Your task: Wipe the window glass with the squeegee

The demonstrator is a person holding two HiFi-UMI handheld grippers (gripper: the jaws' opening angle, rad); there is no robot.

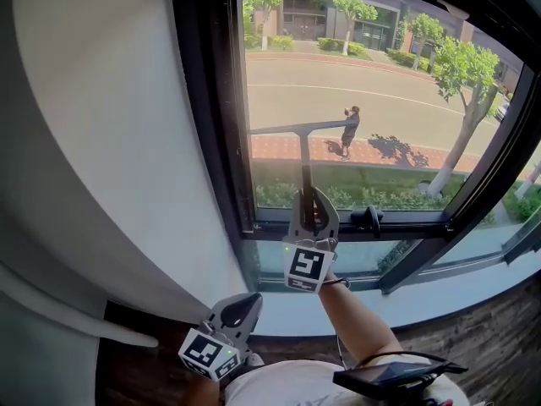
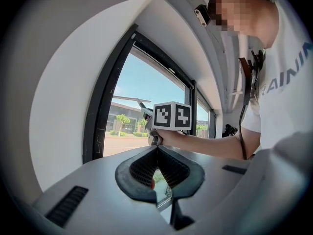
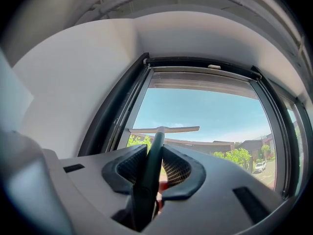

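Note:
The squeegee (image 1: pixel 303 155) stands upright against the window glass (image 1: pixel 380 83), its blade level near the pane's left side, and appears again as the squeegee (image 3: pixel 164 129) in the right gripper view. My right gripper (image 1: pixel 310 198) is shut on the dark handle just above the lower window frame; the right gripper (image 3: pixel 155 153) has the handle clamped between its pads. My left gripper (image 1: pixel 252 301) hangs low by the white wall, below the sill, away from the glass. The left gripper (image 2: pixel 157 151) is shut with nothing in it and looks towards the right gripper's marker cube (image 2: pixel 172 115).
A black window frame (image 1: pixel 211 125) borders the pane, with a black latch handle (image 1: pixel 368 219) on the lower rail right of my right gripper. A curved white wall (image 1: pixel 101 142) fills the left. Outside are a road, trees and a person (image 1: pixel 349 131) on the pavement.

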